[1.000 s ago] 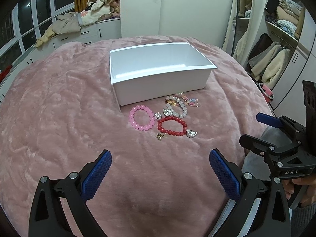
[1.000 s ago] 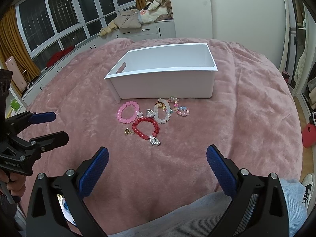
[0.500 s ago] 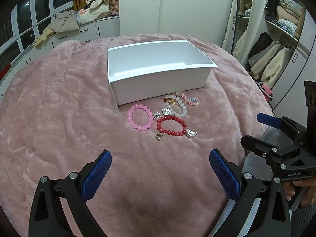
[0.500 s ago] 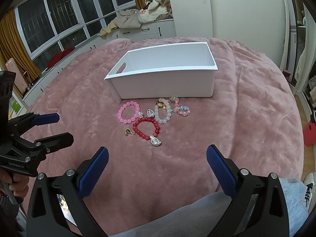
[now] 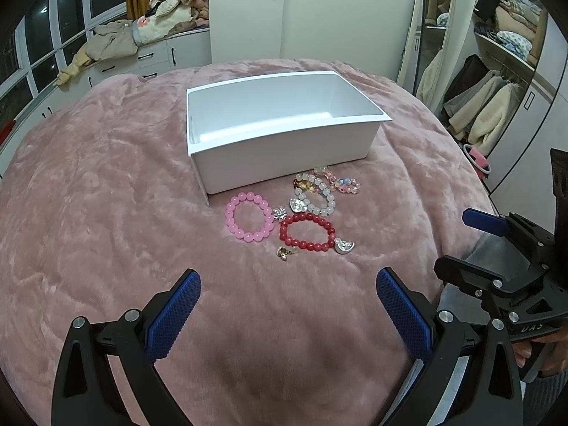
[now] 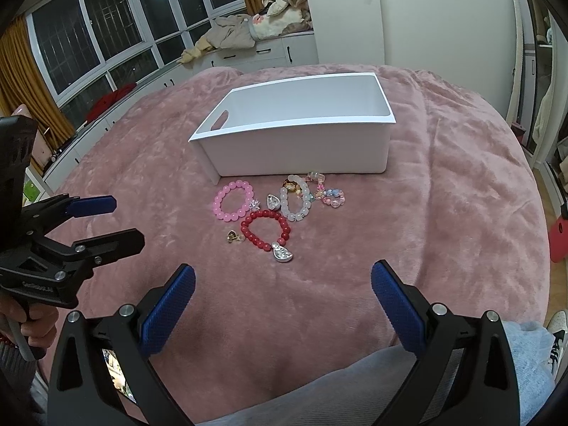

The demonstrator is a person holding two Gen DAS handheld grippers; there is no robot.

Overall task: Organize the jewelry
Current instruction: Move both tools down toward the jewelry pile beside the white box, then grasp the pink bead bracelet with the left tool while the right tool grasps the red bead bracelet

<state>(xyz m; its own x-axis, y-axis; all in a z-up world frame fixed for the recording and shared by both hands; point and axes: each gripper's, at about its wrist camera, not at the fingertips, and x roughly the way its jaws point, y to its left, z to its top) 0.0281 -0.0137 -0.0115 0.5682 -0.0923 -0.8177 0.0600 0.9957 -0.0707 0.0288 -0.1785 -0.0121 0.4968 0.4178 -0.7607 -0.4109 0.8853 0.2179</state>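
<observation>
A white open box (image 5: 284, 156) (image 6: 301, 149) stands on a pink blanket. In front of it lie a pink bead bracelet (image 5: 249, 222) (image 6: 233, 201), a red bead bracelet (image 5: 307, 232) (image 6: 265, 232) with a silver charm (image 5: 345, 246), a white bead bracelet (image 5: 316, 198) (image 6: 296, 202), a small pastel bracelet (image 5: 343, 184) (image 6: 332, 197) and a gold ring (image 5: 284, 251) (image 6: 234, 237). My left gripper (image 5: 287, 314) is open and empty, short of the jewelry. My right gripper (image 6: 284, 310) is open and empty, also short of it.
The pink blanket (image 5: 106, 195) covers a bed. A window bench with piled clothes (image 6: 248, 28) runs behind. A wardrobe with hanging coats (image 5: 490, 106) stands to the right. The person's grey-trousered leg (image 6: 355, 390) is at the near edge.
My left gripper has moved a little forward and left toward the jewelry. The right gripper has barely moved. The jewelry and box have not moved.
</observation>
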